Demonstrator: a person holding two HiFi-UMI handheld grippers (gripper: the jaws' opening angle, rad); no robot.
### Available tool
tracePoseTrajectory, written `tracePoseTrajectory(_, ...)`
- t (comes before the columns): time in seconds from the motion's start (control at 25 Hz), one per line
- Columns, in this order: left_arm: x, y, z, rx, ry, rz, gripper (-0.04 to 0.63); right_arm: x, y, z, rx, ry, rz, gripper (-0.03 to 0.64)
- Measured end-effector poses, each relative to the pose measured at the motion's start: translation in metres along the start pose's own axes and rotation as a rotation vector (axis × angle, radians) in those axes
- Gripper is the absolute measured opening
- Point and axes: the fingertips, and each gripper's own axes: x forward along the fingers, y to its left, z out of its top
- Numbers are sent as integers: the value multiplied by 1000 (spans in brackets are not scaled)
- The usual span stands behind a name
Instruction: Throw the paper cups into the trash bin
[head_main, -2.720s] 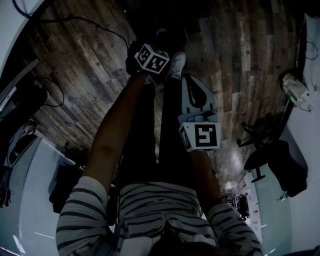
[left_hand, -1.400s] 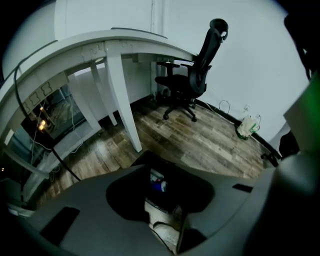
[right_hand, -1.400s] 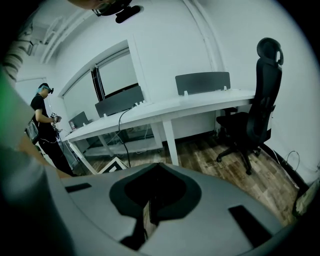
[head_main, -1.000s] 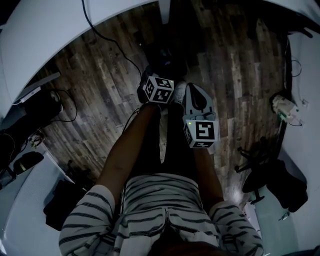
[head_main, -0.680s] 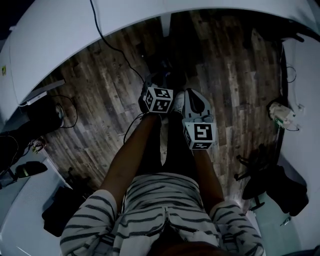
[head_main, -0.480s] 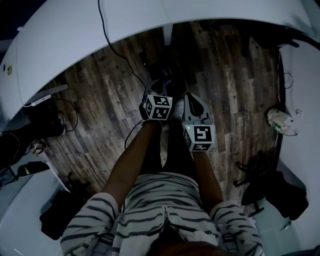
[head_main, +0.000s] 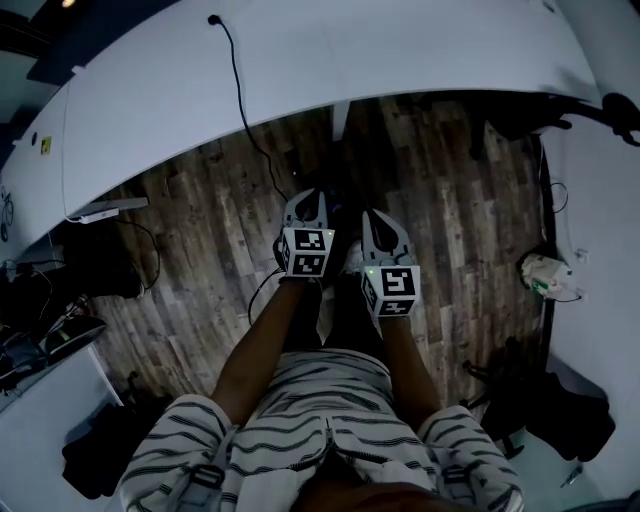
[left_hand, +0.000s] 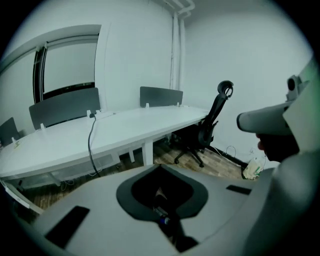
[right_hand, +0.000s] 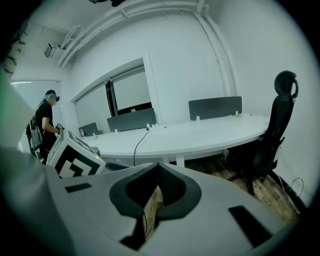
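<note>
Fingers (left_hand: 90, 220) on my left gripper (head_main: 306, 197) sat closed, empty. On my right gripper (head_main: 379, 216) they met too, holding nothing.

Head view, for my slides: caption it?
Left gripper and right gripper side by side, jaws shut, over wood floor near white desk.

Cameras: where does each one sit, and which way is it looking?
Head view: on the person's head, looking steeply down at floor and white desk; striped shirt, arms, left tool, right tool show.
Left gripper view: on the left tool, looking along its shut jaws at desk and office chair.
Right gripper view: on the right tool, along its shut jaws; left tool's cube shows.
Shared: both gripper views see desk and chair.
</note>
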Motion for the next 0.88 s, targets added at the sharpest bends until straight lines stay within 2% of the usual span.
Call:
tracePoseTrajectory(0.4, -57, -3, 45, 16, -104, -4, 23, -17, 21, 49, -31, -74, 25, 9)
tracePoseTrajectory(0.88, -122, 6, 109, -16, -255, -4, 23, -37, 39, 91, -48, -150, 46, 9)
